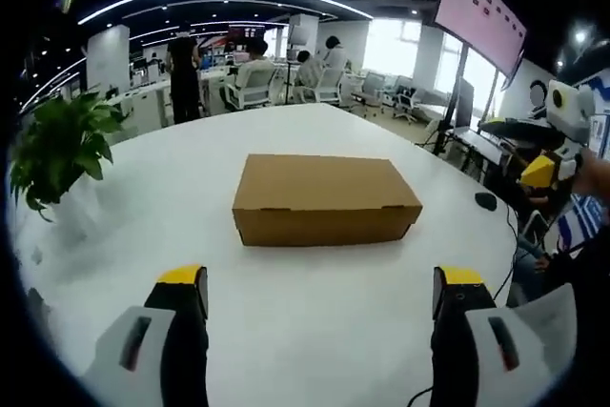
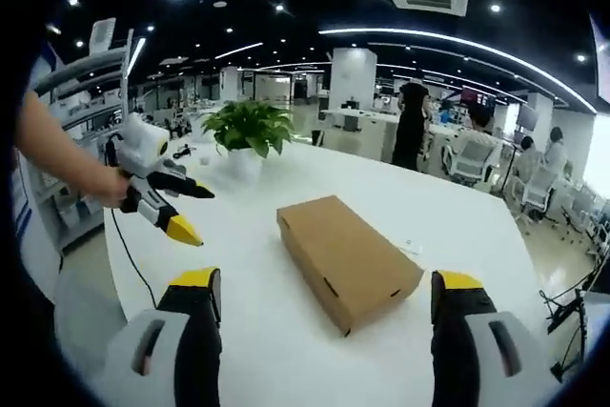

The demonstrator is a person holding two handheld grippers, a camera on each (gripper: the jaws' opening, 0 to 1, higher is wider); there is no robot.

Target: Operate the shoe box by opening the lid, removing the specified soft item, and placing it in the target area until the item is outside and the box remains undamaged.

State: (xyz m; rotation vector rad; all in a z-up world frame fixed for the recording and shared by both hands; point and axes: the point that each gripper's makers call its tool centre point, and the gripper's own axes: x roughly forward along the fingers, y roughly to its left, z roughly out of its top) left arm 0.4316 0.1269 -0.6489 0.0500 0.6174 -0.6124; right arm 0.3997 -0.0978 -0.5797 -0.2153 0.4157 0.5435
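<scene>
Shoe box (image 1: 324, 199) closed on white table (image 1: 286, 331); open-plan office behind.

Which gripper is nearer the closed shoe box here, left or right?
Hard to call; roughly equal. The left gripper faces the shoe box's long side, the right gripper its short end. Both are open, held short of it, touching nothing.
</scene>
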